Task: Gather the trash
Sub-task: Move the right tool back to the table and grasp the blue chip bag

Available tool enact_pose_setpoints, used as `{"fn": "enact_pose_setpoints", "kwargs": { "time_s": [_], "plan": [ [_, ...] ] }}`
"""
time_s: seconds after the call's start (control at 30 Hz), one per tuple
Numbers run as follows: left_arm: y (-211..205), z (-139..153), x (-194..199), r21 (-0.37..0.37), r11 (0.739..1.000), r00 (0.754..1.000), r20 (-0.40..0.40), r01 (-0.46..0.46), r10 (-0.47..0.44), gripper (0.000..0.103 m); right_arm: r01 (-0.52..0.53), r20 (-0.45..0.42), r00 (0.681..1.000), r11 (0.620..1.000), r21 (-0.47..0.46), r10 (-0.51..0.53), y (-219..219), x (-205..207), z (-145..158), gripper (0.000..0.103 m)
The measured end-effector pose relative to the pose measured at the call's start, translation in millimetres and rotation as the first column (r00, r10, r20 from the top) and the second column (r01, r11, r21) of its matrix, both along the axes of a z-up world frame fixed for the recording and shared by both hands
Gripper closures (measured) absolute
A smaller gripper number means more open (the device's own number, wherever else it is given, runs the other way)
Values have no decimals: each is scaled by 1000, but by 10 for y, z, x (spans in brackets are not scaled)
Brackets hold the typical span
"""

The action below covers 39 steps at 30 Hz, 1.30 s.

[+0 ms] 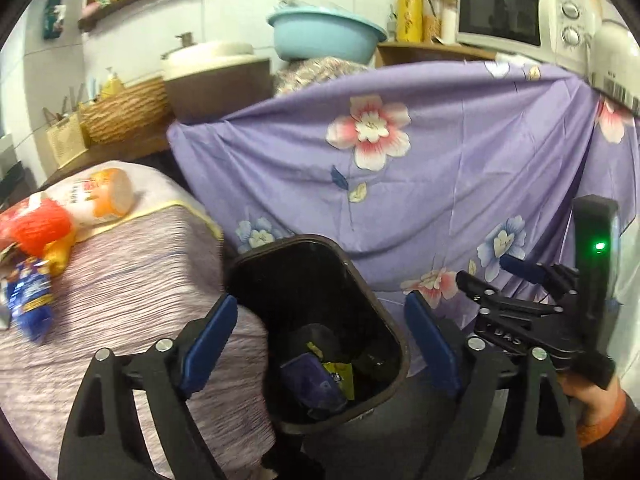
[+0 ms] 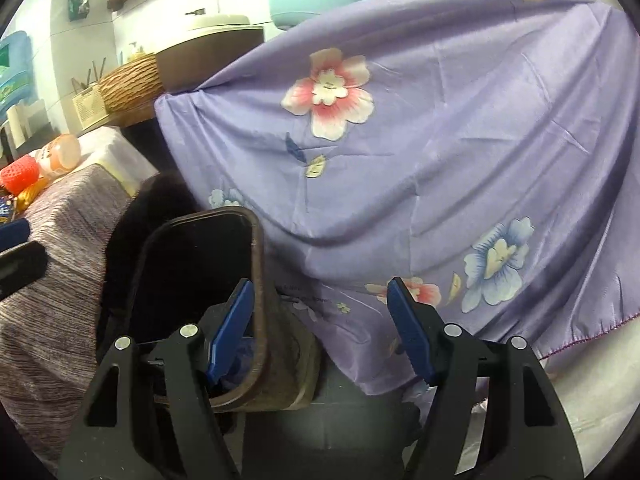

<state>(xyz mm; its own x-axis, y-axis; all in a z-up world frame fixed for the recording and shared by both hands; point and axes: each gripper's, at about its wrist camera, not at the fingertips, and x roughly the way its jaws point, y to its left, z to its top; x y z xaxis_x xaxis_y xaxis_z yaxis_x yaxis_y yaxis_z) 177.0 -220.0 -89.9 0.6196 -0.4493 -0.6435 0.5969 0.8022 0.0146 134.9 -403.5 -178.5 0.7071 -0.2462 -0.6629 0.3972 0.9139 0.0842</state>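
Observation:
A dark brown trash bin (image 1: pixel 394 332) stands on the floor below my left gripper (image 1: pixel 320 340), which is open and empty right over its mouth. Inside lie a blue wrapper (image 1: pixel 310 380) and a yellow wrapper (image 1: pixel 342 376). My right gripper (image 2: pixel 320 324) is open and empty, just right of the bin (image 2: pixel 256 280); it also shows in the left wrist view (image 1: pixel 484 276). On the cloth-covered table (image 1: pixel 140 280) at left lie an orange-and-white cup (image 1: pixel 106 196), a red net (image 1: pixel 36 224), a yellow wrapper (image 1: pixel 60 254) and a blue packet (image 1: pixel 30 296).
A purple flowered sheet (image 1: pixel 420 184) hangs behind the bin. Above it stand a microwave (image 1: pixel 516 16), a teal basin (image 1: pixel 324 36), a pot (image 1: pixel 212 76) and a wicker basket (image 1: pixel 124 112). Grey floor (image 2: pixel 320 432) lies below the grippers.

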Motion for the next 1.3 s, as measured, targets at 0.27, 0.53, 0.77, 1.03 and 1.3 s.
{"fn": "enact_pose_setpoints", "kwargs": {
  "time_s": [0.27, 0.53, 0.77, 1.03, 1.3],
  "plan": [
    [731, 327, -140, -66, 987, 988, 33, -147, 149, 6, -136, 25, 990, 991, 11, 135, 482, 145, 190, 26],
    [1503, 495, -269, -38, 944, 938, 109, -327, 329, 5, -346, 57, 937, 938, 24, 344, 1251, 379, 473, 24],
    [2261, 497, -329, -10, 872, 866, 112, -489, 487, 5, -536, 69, 841, 844, -29, 536, 2032, 575, 732, 23],
    [3158, 508, -337, -34, 774, 772, 55, -632, 633, 5, -704, 11, 704, 700, -116, 710, 2842, 842, 938, 23],
    [3836, 501, -280, -31, 695, 694, 20, -719, 719, 6, -777, -56, 626, 617, -124, 778, 3404, 1293, 992, 23]
  ]
}}
